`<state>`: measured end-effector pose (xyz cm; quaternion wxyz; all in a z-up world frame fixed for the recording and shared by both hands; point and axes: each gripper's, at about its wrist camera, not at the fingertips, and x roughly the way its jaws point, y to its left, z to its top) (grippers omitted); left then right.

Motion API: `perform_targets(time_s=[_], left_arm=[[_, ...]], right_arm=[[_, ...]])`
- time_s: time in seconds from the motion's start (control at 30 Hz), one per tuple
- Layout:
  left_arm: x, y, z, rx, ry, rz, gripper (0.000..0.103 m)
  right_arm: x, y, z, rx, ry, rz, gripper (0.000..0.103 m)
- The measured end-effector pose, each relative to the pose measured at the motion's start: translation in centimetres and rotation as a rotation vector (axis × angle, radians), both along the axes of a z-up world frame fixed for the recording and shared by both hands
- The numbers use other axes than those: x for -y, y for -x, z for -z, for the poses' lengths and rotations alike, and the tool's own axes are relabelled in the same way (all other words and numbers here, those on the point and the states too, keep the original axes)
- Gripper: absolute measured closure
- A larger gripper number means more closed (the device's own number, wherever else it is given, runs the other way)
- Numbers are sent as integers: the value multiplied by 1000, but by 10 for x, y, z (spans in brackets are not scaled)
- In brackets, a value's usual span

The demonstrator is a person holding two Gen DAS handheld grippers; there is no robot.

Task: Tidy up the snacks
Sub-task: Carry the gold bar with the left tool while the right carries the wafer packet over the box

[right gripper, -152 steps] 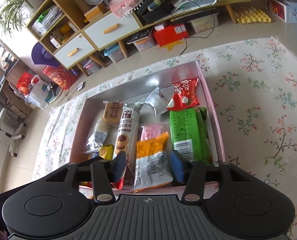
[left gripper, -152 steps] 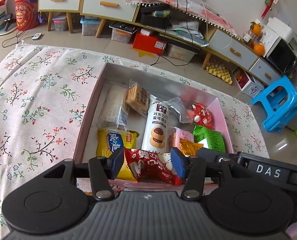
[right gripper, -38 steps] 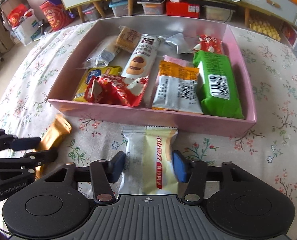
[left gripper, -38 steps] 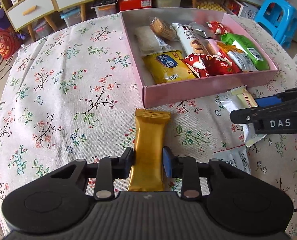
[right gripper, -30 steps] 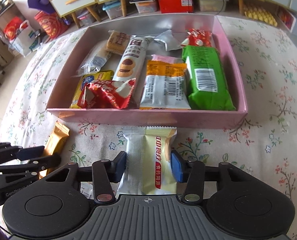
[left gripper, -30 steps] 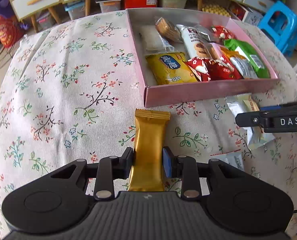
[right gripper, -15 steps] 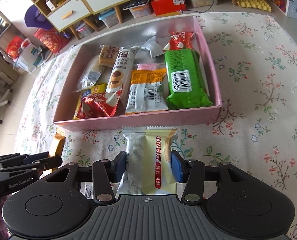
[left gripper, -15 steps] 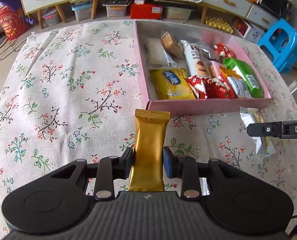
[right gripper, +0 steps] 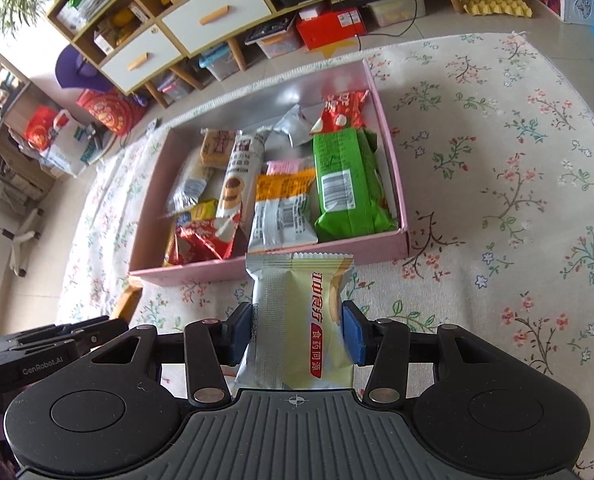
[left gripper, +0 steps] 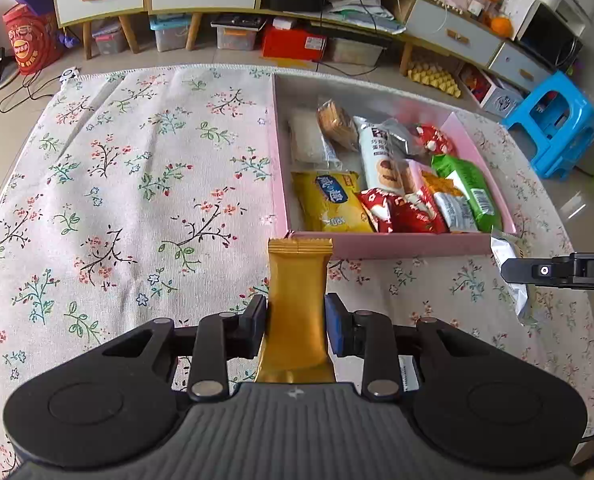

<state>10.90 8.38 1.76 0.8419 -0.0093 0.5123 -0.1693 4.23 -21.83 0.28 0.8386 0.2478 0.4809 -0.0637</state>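
Note:
My left gripper [left gripper: 296, 328] is shut on a gold snack bar [left gripper: 297, 312] and holds it above the floral cloth, just short of the near wall of the pink box [left gripper: 397, 245]. My right gripper [right gripper: 297, 332] is shut on a white and yellow snack packet [right gripper: 301, 320], also held short of the pink box [right gripper: 265, 268]. The box holds several snacks, among them a green pack [right gripper: 347, 184], a yellow pack [left gripper: 329, 204] and a red pack [left gripper: 401, 210]. The right gripper shows at the right edge of the left wrist view [left gripper: 557, 270]. The left gripper shows at the lower left of the right wrist view [right gripper: 49, 344].
The round table carries a floral cloth [left gripper: 137, 184]. A small white packet [left gripper: 407, 372] lies on the cloth under my left gripper. Cabinets and storage boxes [left gripper: 293, 42] stand on the floor beyond the table. A blue stool [left gripper: 553, 120] stands at the right.
Both grippers have risen and tilted up with their snacks since a second ago. Five seconds ago both were open over the box; each has since closed on a snack outside it.

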Motion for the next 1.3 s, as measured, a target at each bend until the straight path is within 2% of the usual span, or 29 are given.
perform_targets(time_s=[0.43, 0.73, 1.03, 1.3], left_arm=[[1, -4, -17, 49, 91, -40, 75], [20, -32, -6, 70, 131, -95, 75], [42, -54, 5, 83, 203, -166, 75], [55, -60, 12, 126, 209, -184, 74]], right_arm=[[15, -3, -12, 49, -40, 51, 57], [23, -22, -15, 87, -55, 92, 57], [30, -48, -12, 135, -66, 129, 57], [44, -65, 3, 188, -65, 154, 57]])
